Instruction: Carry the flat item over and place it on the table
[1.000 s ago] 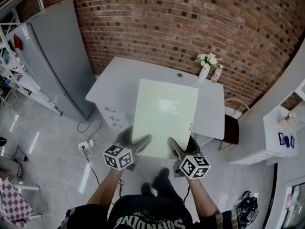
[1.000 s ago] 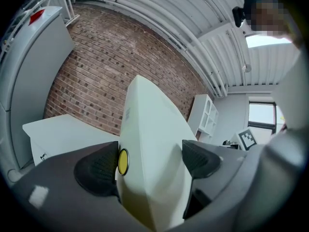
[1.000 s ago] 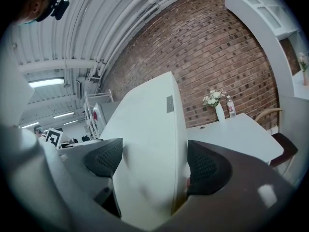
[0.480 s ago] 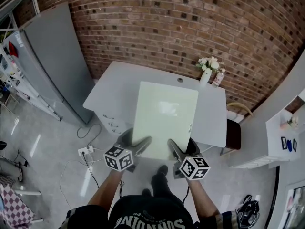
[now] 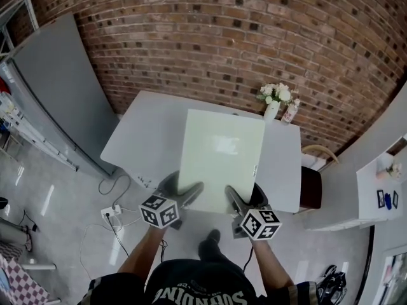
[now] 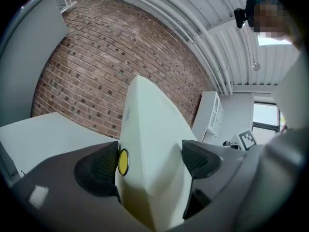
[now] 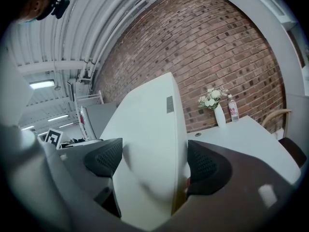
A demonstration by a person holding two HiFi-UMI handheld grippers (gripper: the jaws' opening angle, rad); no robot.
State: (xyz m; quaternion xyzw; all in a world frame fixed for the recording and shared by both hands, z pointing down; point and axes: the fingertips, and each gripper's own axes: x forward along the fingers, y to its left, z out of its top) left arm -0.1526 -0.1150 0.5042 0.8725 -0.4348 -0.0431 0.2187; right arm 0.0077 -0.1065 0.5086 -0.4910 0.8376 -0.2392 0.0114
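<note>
A pale green flat board (image 5: 219,157) is held out level above the white table (image 5: 140,138), covering its middle. My left gripper (image 5: 187,194) is shut on the board's near left edge, and my right gripper (image 5: 234,199) is shut on its near right edge. In the left gripper view the board (image 6: 149,144) fills the gap between both dark pads, with a yellow dot beside the left pad. The right gripper view shows the board (image 7: 149,139) clamped the same way, rising toward the brick wall.
A white vase of flowers (image 5: 273,100) and a small bottle (image 5: 290,113) stand at the table's far right corner. A grey fridge (image 5: 57,88) stands left of the table, a chair (image 5: 311,183) at its right, and cables with a power strip (image 5: 114,210) on the floor.
The person has stepped closer to the table carrying the board; the table and wall have shifted nearer and lower in view. Both grippers keep the same grip.
</note>
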